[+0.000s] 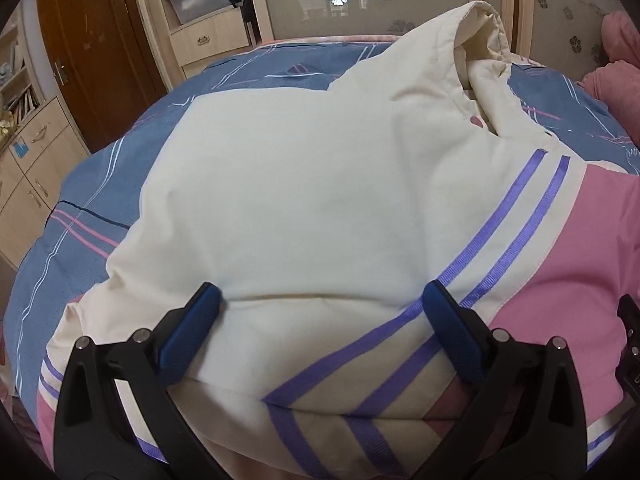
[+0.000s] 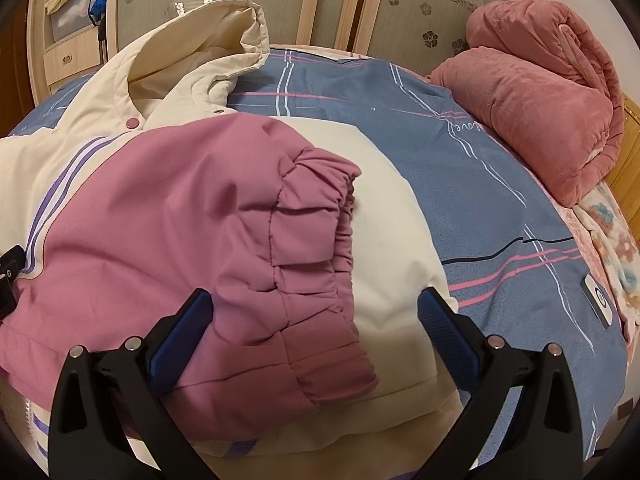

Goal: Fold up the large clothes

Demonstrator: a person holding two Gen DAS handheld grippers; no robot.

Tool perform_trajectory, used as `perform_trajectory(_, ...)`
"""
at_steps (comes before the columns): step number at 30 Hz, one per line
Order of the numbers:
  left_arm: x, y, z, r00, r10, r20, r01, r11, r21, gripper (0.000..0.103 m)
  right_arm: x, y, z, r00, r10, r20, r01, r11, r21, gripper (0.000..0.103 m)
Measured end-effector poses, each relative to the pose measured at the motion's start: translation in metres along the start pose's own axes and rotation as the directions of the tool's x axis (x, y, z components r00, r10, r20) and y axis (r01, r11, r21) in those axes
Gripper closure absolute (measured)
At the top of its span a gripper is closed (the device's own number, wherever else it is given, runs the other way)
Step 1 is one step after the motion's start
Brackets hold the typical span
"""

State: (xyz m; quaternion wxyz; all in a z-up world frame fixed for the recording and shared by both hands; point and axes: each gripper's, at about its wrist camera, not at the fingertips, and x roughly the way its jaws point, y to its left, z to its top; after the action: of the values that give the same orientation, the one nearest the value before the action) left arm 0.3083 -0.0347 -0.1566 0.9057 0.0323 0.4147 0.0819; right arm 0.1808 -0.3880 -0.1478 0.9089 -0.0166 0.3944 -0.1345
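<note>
Two grippers hang over a puffy jacket (image 1: 304, 200) that lies on the bed (image 1: 100, 184); the jacket is cream and pink with purple stripes (image 1: 516, 232), and it fills the near part of the bed; its hood (image 2: 224, 40) stands up toward the far edge of the bed. Left gripper (image 1: 320, 304) has its fingers spread wide over the cream part, holding nothing; right gripper (image 2: 314, 308) has its fingers spread wide too, one on each side of a pink sleeve (image 2: 248, 232), not pinching it; the sleeve lies folded across the jacket, its gathered cuff (image 2: 332, 216) on cream cloth. At the far right corner of the bed sits a rolled pink blanket (image 2: 548, 104).
</note>
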Motion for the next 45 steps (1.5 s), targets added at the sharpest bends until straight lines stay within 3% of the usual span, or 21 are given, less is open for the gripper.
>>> perform_trajectory(3,-0.006,0.003,0.002,1.0,-0.003,0.012,0.003,1.0,-0.005,0.002,0.0,-0.001,0.0,1.0,-0.001,0.0,0.001,1.0,-0.001,0.001)
perform_trajectory(6,-0.023,0.005,0.002,0.995,0.032,0.099,-0.03,0.999,-0.022,0.002,0.0,-0.001,0.0,1.0,0.001,0.0,-0.001,1.0,0.0,0.001)
perform_trajectory(9,-0.033,0.008,0.01,0.989,0.01,0.149,-0.004,0.999,-0.04,0.002,0.0,-0.001,0.0,1.0,0.0,0.0,0.0,1.0,0.0,0.001)
perform_trajectory(12,-0.011,0.003,0.025,0.997,0.056,0.058,-0.056,0.998,-0.009,0.002,0.0,0.0,0.0,1.0,0.001,0.0,-0.001,1.0,0.0,0.001)
perform_trajectory(14,0.01,0.003,0.026,0.999,0.043,-0.013,-0.043,0.999,0.002,0.002,0.0,0.0,0.0,1.0,0.002,0.001,-0.002,1.0,0.0,0.001)
perform_trajectory(26,-0.001,0.006,0.015,0.999,0.015,0.032,-0.015,1.0,-0.008,0.002,0.001,0.0,0.002,1.0,0.009,-0.001,-0.009,1.0,0.003,0.001)
perform_trajectory(29,-0.025,0.0,0.014,0.996,-0.039,0.082,0.03,0.993,0.114,0.002,0.005,-0.001,0.003,1.0,0.026,-0.002,-0.026,1.0,0.016,0.001)
perform_trajectory(31,-0.025,0.001,0.012,0.994,-0.016,0.11,-0.005,0.982,0.187,0.002,0.004,-0.001,0.002,1.0,0.026,0.003,-0.026,1.0,0.017,0.001)
perform_trajectory(32,-0.013,0.006,0.01,0.997,-0.029,0.073,0.015,0.983,0.181,0.002,0.004,-0.001,0.002,1.0,0.025,0.01,-0.025,1.0,0.017,0.001)
perform_trajectory(34,0.01,0.022,0.003,0.99,-0.143,0.008,0.141,0.986,0.094,0.002,0.002,-0.001,0.0,0.999,0.03,0.026,-0.03,0.999,0.022,0.001)
perform_trajectory(36,0.012,0.028,-0.001,0.982,-0.189,0.03,0.186,0.98,0.075,0.002,0.0,-0.003,-0.002,0.998,0.043,0.041,-0.044,0.999,0.031,0.001)
perform_trajectory(38,0.009,0.03,-0.003,0.977,-0.207,0.042,0.204,0.976,0.081,0.002,-0.006,-0.016,-0.003,0.992,0.112,0.058,-0.116,0.991,0.069,0.001)
perform_trajectory(40,0.009,0.036,-0.006,0.966,-0.252,0.061,0.248,0.967,0.065,0.002,-0.023,-0.044,-0.001,0.986,0.136,0.096,-0.153,0.969,0.195,0.001)
perform_trajectory(41,0.008,0.04,-0.007,0.961,-0.27,0.067,0.267,0.962,0.054,0.002,-0.034,-0.059,0.004,0.986,0.107,0.127,-0.139,0.949,0.283,0.001)
perform_trajectory(43,0.007,0.043,-0.008,0.953,-0.291,0.083,0.289,0.957,0.036,0.002,-0.054,-0.077,0.032,0.969,0.103,0.224,-0.191,0.889,0.417,0.001)
perform_trajectory(45,0.007,0.041,-0.007,0.957,-0.28,0.08,0.278,0.96,0.041,0.002,-0.051,-0.061,0.093,0.939,0.227,0.26,-0.315,0.871,0.378,0.001)
